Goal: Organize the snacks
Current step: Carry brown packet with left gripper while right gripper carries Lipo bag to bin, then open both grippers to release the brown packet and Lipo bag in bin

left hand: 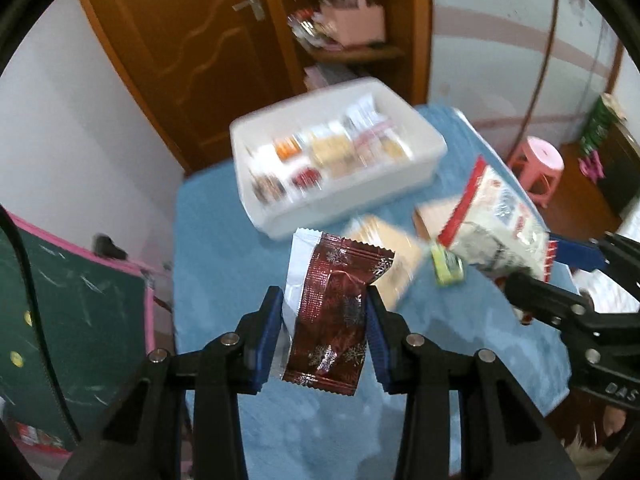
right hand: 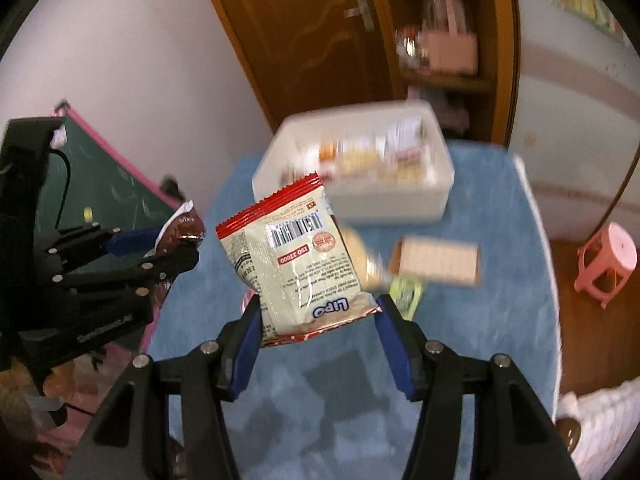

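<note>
Already the white bin point(left hand: 400, 184) at the far end of the blue-covered surface point(left hand: 224, 264) holds several snacks, so the sorting looks partly done. Both grippers carry one more: the left gripper point(left hand: 326, 312) is clamped on a dark red wrapper point(left hand: 336, 320), and the right gripper point(right hand: 318, 316) pinches the bottom edge of a red-and-white Lipo packet point(right hand: 288, 256), both held above the surface. Left lying near the bin are a tan box point(right hand: 438, 264), a green packet point(left hand: 448, 268) and another pale packet point(left hand: 384, 248).
</note>
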{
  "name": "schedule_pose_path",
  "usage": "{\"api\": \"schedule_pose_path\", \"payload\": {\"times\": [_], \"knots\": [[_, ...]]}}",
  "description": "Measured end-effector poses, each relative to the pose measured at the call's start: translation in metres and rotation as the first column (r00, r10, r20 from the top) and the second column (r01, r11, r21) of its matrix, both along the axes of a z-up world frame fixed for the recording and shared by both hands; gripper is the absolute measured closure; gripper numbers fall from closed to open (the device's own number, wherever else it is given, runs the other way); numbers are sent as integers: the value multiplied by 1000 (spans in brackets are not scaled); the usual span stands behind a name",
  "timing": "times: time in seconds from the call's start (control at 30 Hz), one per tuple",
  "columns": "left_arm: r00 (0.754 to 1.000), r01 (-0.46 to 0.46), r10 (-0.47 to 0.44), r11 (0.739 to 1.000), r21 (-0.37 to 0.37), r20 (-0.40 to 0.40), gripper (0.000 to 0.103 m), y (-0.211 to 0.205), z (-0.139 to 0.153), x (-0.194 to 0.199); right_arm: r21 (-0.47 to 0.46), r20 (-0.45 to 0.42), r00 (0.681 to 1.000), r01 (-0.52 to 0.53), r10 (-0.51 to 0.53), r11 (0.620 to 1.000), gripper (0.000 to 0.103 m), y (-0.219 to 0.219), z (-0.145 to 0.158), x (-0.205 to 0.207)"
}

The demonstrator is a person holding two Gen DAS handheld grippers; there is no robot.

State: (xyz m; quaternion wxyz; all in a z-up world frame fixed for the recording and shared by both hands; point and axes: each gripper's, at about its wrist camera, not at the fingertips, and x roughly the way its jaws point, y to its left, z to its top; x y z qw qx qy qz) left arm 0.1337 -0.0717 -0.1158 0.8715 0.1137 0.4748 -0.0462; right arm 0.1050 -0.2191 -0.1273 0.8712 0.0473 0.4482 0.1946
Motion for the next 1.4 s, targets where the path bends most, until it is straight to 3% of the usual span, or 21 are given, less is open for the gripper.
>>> {"api": "schedule_pose_path", "payload": {"times": [0.27,0.5,0.73,0.97,1.03,1.07,1.1,1.23,1.4], "knots": [[987,-37,36,999,2,158,64,0,75,75,60,205,972,101,-111,993,47,-8,76,67],[973,-88,93,996,-30,212,64,11,98,154,55,281,934,214,-220,975,47,3,106,129],[982,-133,140,989,-59,129,64,27,57,222,8,206,941,274,-270,962,47,20,77,187],[988,-150,150,989,-1,36,60,30,-6,253,-136,89,964,260,-250,956,44,41,10,227],[994,-107,107,994,1,-4,43,28,-20,255,-159,43,974,225,-221,961,40,45,-9,230],[996,-91,91,996,3,-20,26,27,-25,255,-173,21,980,196,-196,965,38,49,-20,230],[995,-93,94,995,34,-19,23,27,-29,253,-197,17,981,191,-192,962,34,50,-25,229],[995,-96,97,994,48,-25,16,31,-35,250,-216,49,980,201,-195,955,19,49,-28,220],[991,-126,126,992,0,-35,16,38,-28,243,-168,71,977,211,-202,963,17,41,-14,211]]}}
